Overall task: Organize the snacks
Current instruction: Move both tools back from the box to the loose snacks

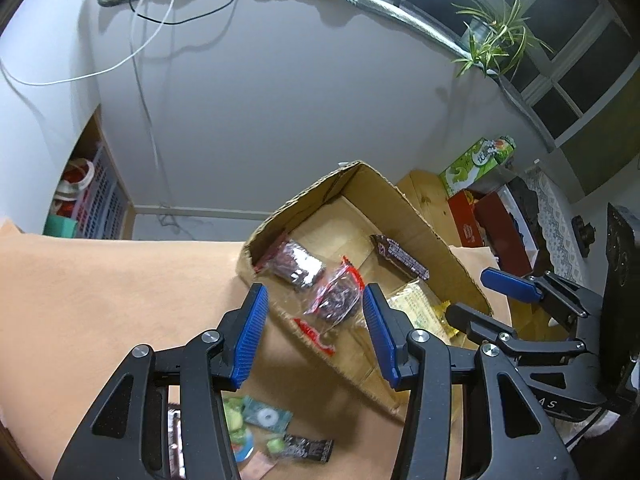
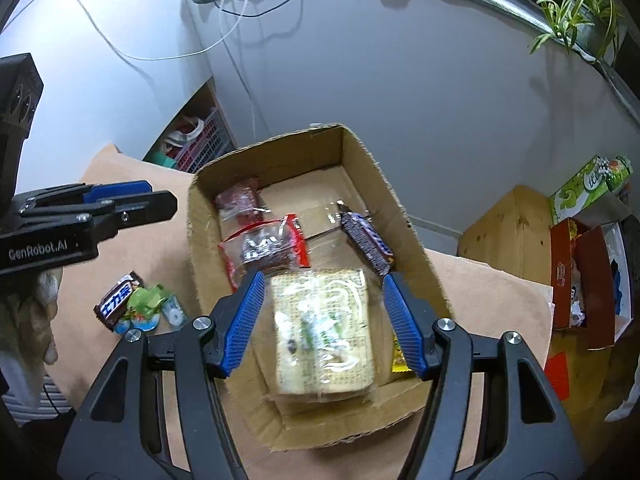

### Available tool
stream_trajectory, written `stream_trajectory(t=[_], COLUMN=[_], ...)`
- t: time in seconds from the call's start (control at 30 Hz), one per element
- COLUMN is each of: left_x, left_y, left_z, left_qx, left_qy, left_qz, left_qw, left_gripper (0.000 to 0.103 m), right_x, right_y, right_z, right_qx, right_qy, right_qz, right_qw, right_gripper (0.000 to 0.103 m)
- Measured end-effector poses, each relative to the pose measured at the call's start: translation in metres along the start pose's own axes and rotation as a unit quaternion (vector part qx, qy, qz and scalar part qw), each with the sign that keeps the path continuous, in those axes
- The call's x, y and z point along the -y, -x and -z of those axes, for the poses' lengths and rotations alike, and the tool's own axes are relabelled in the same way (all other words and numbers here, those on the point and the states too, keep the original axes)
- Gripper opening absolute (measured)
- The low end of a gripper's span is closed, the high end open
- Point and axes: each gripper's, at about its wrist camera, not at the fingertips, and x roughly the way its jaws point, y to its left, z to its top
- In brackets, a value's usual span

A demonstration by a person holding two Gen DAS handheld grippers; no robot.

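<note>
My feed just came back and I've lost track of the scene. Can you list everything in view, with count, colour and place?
cardboard box: one, brown, open, on the peach-covered table
clear red-edged packets: two, inside the box, far left part
dark chocolate bar: one, inside the box, along the right wall
pale noodle pack: one, inside the box, near end
yellow packet: one, partly hidden beside the noodle pack
loose snacks: several, mixed colours, on the table left of the box
wooden crate: one, right of the table
spider plant: one, green, on the ledge
left tongs: open, empty, over the box's near edge
right tongs: open, empty, above the noodle pack
</note>
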Motion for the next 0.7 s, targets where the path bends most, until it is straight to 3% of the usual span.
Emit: stream_trajectory(t=[0.47,0.7], left_x=[-0.051,-0.075], left_y=[0.049,0.058], left_z=[0.037,0.062], left_qx=[0.019,0.010], left_qy=[0.028,0.053], left_qz=[-0.018,-0.027], left_qw=[0.9992,0.9982], left_gripper=[0.048,0.048], right_x=[-0.045,-0.071], right_y=[0.026,0.030], right_z=[0.029,0.048], right_qx=[0.018,0.010], right_qy=[0.033,0.055], right_qz=[-0.031,-0.050], right_qw=[0.999,0.997], right_gripper=[0.064,0.064])
